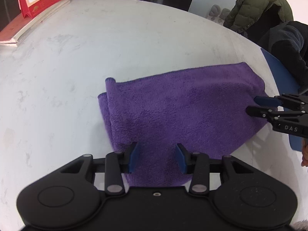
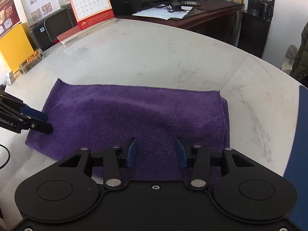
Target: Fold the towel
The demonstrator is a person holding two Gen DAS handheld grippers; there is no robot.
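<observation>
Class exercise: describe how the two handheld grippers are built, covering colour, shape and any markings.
Both the left gripper and the right gripper are matte black plastic, with two round housings, silver pivot screws, linkage bars and blue pads on the fingers. White lettering shows on their sides: "DAS" on the right one, "Robot.AI" on the left.

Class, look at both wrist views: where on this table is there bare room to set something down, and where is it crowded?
Bare marble table lies beyond the purple towel, up to the desk calendar, and right of the towel toward the blue board. It is crowded where the left gripper and right gripper hover over the towel.
</observation>
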